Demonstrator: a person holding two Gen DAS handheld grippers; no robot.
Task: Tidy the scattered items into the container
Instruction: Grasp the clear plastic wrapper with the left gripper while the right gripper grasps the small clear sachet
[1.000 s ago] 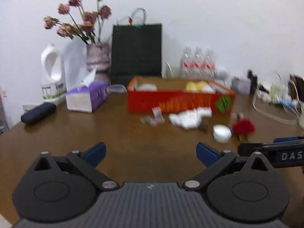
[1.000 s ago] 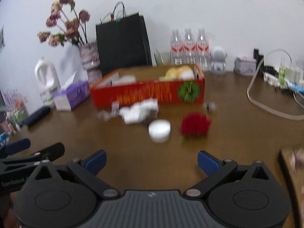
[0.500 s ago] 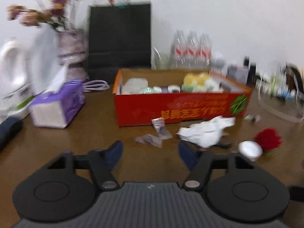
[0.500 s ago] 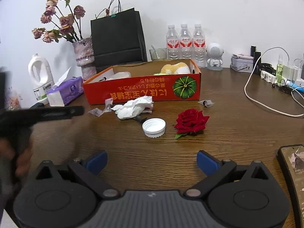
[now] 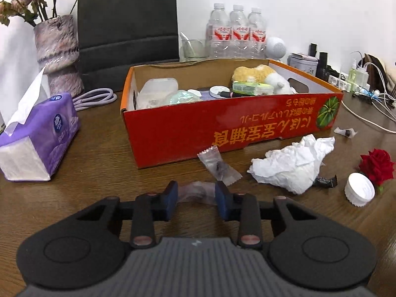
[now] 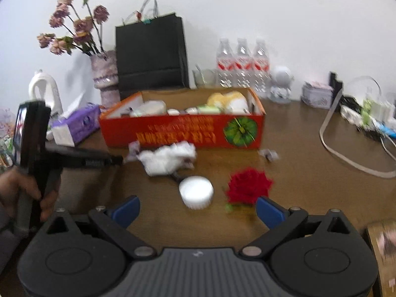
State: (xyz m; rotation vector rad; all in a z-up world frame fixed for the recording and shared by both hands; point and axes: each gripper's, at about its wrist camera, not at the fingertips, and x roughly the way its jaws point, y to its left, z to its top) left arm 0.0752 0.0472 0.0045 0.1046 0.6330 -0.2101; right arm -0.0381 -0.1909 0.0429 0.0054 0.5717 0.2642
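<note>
My left gripper (image 5: 196,195) is low over the brown table, its jaws closing on a clear plastic wrapper (image 5: 195,193); the blue pads touch both of its ends. A second clear wrapper (image 5: 219,165) lies just beyond, against the red cardboard box (image 5: 222,128), which holds several items. To the right lie crumpled white tissue (image 5: 294,165), a white cap (image 5: 358,193), a red rose (image 5: 377,164) and a small wrapper (image 5: 345,131). My right gripper (image 6: 196,209) hangs open and empty, just short of the cap (image 6: 196,191) and rose (image 6: 248,185).
A purple tissue pack (image 5: 37,143), a vase (image 5: 58,54), a black bag (image 5: 128,24) and water bottles (image 5: 236,34) stand around the box. Cables and chargers (image 5: 371,104) crowd the right. A person's hand (image 6: 14,188) holds the left gripper's handle. A phone (image 6: 383,247) lies near right.
The left gripper moved forward toward the box and closed from wide open around the clear wrapper. The right gripper shifted slightly forward and stayed open.
</note>
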